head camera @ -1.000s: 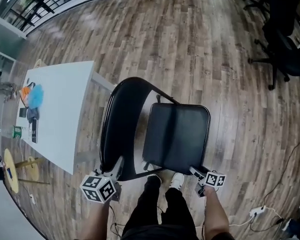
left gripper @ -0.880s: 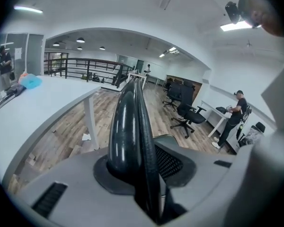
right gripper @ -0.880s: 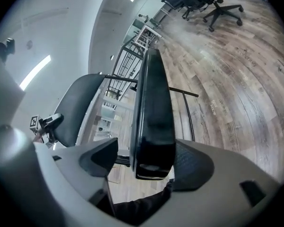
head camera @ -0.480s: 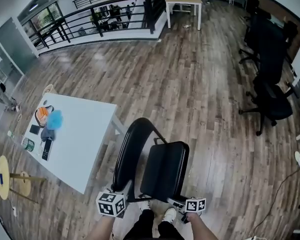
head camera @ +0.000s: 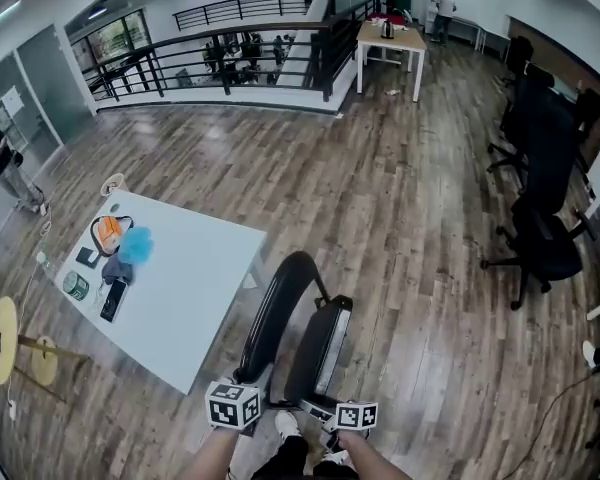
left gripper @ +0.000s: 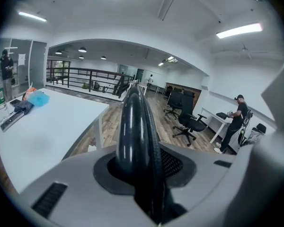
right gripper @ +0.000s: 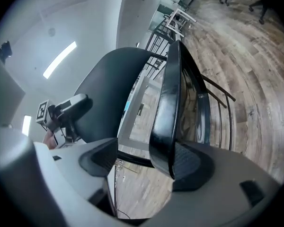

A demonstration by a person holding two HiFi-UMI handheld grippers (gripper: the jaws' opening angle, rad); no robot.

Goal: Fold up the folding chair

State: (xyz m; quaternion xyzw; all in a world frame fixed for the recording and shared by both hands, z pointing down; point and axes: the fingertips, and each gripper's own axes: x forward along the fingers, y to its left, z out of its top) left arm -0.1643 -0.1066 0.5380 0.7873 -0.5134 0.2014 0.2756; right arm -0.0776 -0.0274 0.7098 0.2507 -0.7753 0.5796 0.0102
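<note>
We look down on a black folding chair (head camera: 298, 333) standing on the wooden floor (head camera: 410, 218), just right of a white surface (head camera: 195, 288) and close in front of us. The fold looks most of the way done: the seat (right gripper: 168, 93) is tipped up on edge, near the backrest (left gripper: 135, 126) but with a gap between them. The left tongs (head camera: 242, 388) are clamped narrowly on the backrest's rounded rim. The right tongs (head camera: 332, 411) stand wide around the seat's near edge, which lies against one pad while the other is clear. Next, we judge, the right tongs must push the seat flat against the backrest while the left tongs steady the frame.
</note>
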